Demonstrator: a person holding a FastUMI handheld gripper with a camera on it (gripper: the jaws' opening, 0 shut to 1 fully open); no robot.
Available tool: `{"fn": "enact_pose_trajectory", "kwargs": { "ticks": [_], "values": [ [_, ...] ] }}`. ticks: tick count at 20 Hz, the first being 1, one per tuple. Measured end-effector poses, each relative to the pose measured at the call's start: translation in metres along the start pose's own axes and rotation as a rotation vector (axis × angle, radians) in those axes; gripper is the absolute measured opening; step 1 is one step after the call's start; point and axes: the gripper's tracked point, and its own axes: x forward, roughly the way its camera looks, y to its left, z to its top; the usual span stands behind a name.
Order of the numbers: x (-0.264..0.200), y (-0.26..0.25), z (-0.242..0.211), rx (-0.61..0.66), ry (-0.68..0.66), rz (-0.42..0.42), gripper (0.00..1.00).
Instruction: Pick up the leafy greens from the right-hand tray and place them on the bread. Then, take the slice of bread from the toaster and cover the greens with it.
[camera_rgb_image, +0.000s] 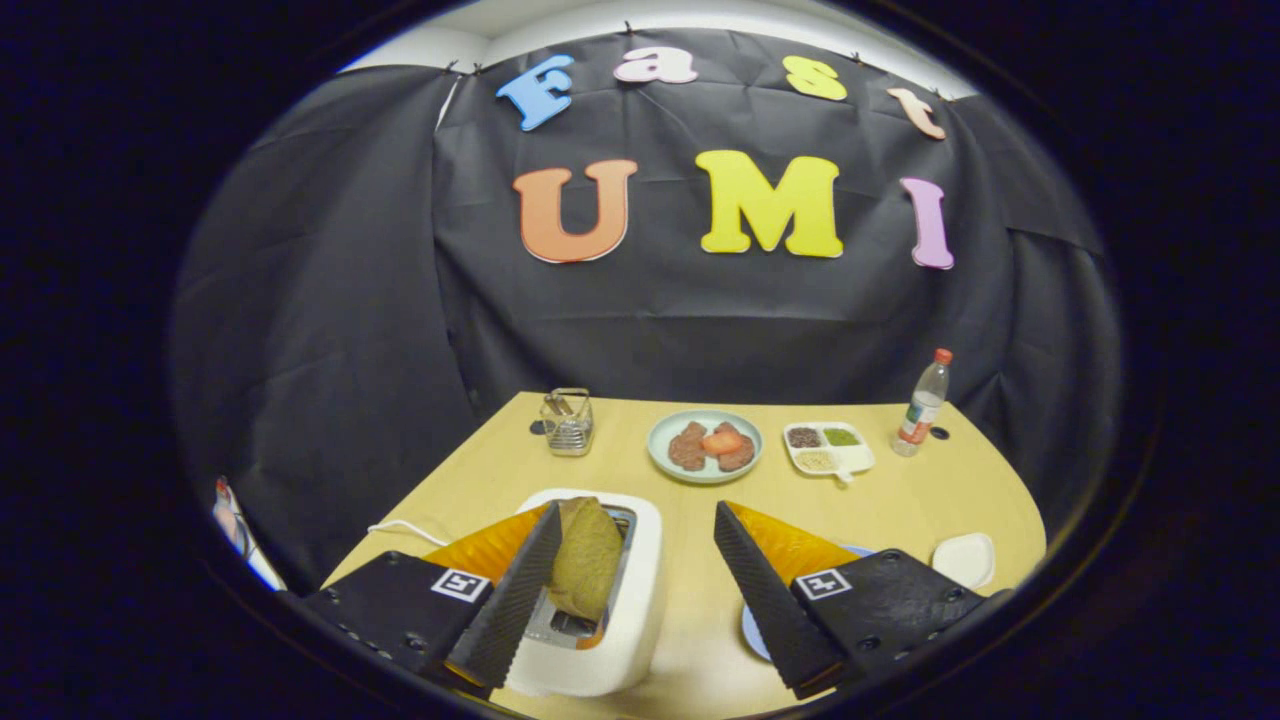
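A white toaster (640, 600) stands on the wooden table just ahead of my fingers. A brownish slice of bread (588, 558) sticks upright out of its slot, right beside my left finger (515, 590). My gripper (637, 512) is open, with the bread and the toaster's right half in the gap and nothing pressed. A blue plate (750, 628) peeks out from under my right finger (765, 590); what lies on it is hidden. Farther back on the right, a white divided tray (850, 462) holds a patch of greens (841, 437) and two kinds of seeds.
A pale green plate (665, 455) with meat pieces and a tomato slice sits at the table's middle back. A glass holder (568, 422) stands back left, a plastic bottle (922, 403) back right. A small white dish (965, 558) lies near the right edge. A white cable (405, 527) runs left of the toaster.
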Motion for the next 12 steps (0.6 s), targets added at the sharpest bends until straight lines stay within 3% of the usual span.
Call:
{"fn": "enact_pose_trajectory", "kwargs": {
  "ticks": [3,7,10,12],
  "values": [
    [0.021,0.016,-0.014,-0.010,0.051,0.004,0.95],
    [0.036,0.020,-0.028,-0.017,0.090,-0.021,0.75],
    [0.047,0.023,-0.039,-0.019,0.130,-0.010,0.71],
    [0.044,0.016,-0.043,-0.028,0.140,-0.037,0.49]
  ]
}}
